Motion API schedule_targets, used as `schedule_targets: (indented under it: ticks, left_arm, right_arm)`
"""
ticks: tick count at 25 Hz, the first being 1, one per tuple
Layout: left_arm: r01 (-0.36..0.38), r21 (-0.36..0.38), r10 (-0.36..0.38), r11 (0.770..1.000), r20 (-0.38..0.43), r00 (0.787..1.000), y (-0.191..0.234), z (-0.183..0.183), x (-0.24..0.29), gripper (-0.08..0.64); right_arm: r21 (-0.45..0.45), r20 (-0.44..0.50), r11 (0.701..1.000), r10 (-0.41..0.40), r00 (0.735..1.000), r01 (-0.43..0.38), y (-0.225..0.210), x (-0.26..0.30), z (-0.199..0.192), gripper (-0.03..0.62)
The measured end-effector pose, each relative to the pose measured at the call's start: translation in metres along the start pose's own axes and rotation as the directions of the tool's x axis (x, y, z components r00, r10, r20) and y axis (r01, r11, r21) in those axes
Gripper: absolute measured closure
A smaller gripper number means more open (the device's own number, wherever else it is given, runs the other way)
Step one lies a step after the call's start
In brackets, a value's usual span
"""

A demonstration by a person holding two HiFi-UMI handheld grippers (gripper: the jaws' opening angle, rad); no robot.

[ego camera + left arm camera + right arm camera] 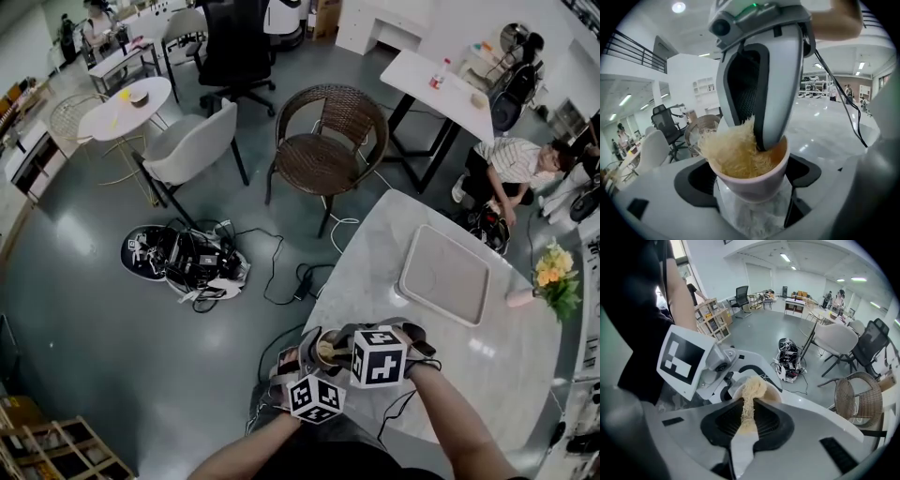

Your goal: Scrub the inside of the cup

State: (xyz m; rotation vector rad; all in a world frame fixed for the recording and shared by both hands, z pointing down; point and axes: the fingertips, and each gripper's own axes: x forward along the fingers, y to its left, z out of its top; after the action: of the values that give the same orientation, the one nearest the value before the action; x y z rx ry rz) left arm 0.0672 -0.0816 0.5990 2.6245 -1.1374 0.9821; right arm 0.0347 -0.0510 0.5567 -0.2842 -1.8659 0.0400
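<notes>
A pale pink cup (754, 180) sits between my left gripper's (750, 190) jaws, whose black pads press on its two sides. A tuft of straw-coloured fibrous scrubber (733, 152) fills the cup's mouth. My right gripper (747, 420) is shut on that scrubber (751, 394) and reaches down into the cup (777, 394) from above. In the head view both grippers meet over the table's near corner, the left gripper (302, 361) beside the right gripper (349, 339), with the cup (327, 351) between them. The cup's bottom is hidden.
The white marble table (375, 272) carries a grey tray (445, 275) and a bunch of flowers (556, 272) at its right edge. A wicker chair (328, 141) stands beyond it. Cables and gear (187, 258) lie on the floor. A person (511, 164) crouches at the right.
</notes>
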Motion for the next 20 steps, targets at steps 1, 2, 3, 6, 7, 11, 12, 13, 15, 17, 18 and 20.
schedule_targets:
  ticks: [1, 2, 3, 6, 7, 11, 12, 13, 15, 17, 18, 20]
  left_arm:
    - [0.026, 0.011, -0.027, 1.0, 0.007, 1.0, 0.0, 0.0, 0.0, 0.109]
    - [0.056, 0.025, -0.057, 0.998, 0.016, 0.998, -0.001, 0.0, -0.001, 0.112]
    - [0.089, 0.044, -0.091, 0.995, 0.025, 0.996, -0.001, -0.001, -0.002, 0.114]
    - [0.207, 0.112, -0.214, 0.972, 0.045, 0.976, -0.001, -0.003, -0.003, 0.115]
    - [0.249, 0.143, -0.258, 0.958, 0.048, 0.965, -0.001, -0.003, -0.004, 0.115]
    - [0.405, 0.274, -0.428, 0.872, 0.028, 0.903, -0.01, -0.004, -0.009, 0.12]
    - [0.436, 0.301, -0.463, 0.848, 0.021, 0.886, -0.012, -0.005, -0.011, 0.121]
    - [0.46, 0.325, -0.49, 0.826, 0.013, 0.871, -0.014, -0.005, -0.012, 0.121]
    - [0.499, 0.367, -0.534, 0.785, -0.006, 0.845, -0.015, -0.005, -0.012, 0.121]
    - [0.539, 0.409, -0.578, 0.737, -0.034, 0.816, -0.018, -0.005, -0.011, 0.121]
    - [0.558, 0.429, -0.598, 0.71, -0.051, 0.8, -0.019, -0.005, -0.01, 0.121]
    - [0.592, 0.465, -0.633, 0.658, -0.084, 0.769, -0.02, -0.007, -0.011, 0.121]
  right_arm:
    - [0.004, 0.02, 1.0, 0.007, 1.0, -0.007, 0.001, -0.005, 0.002, 0.532]
    - [0.004, 0.044, 1.0, 0.014, 0.999, -0.014, 0.001, -0.011, 0.004, 0.532]
    - [-0.007, 0.066, 1.0, 0.018, 0.998, -0.018, 0.001, -0.016, 0.005, 0.532]
    - [-0.109, 0.081, 0.994, -0.008, 0.997, 0.016, -0.001, -0.025, 0.007, 0.532]
    - [-0.162, 0.069, 0.986, -0.024, 0.997, 0.035, -0.002, -0.025, 0.006, 0.532]
    - [-0.406, -0.028, 0.912, -0.071, 0.997, 0.054, -0.002, -0.014, 0.004, 0.532]
    - [-0.453, -0.059, 0.891, -0.08, 0.995, 0.045, -0.002, -0.011, 0.002, 0.532]
    - [-0.488, -0.086, 0.872, -0.084, 0.993, 0.032, -0.002, -0.007, 0.001, 0.532]
    - [-0.533, -0.127, 0.846, -0.087, 0.988, 0.006, -0.003, -0.001, -0.001, 0.532]
    - [-0.556, -0.156, 0.831, -0.091, 0.984, -0.011, -0.005, 0.005, -0.005, 0.532]
    - [-0.56, -0.166, 0.828, -0.091, 0.982, -0.018, -0.006, 0.009, -0.007, 0.532]
    - [-0.556, -0.18, 0.831, -0.086, 0.98, -0.029, -0.007, 0.016, -0.009, 0.532]
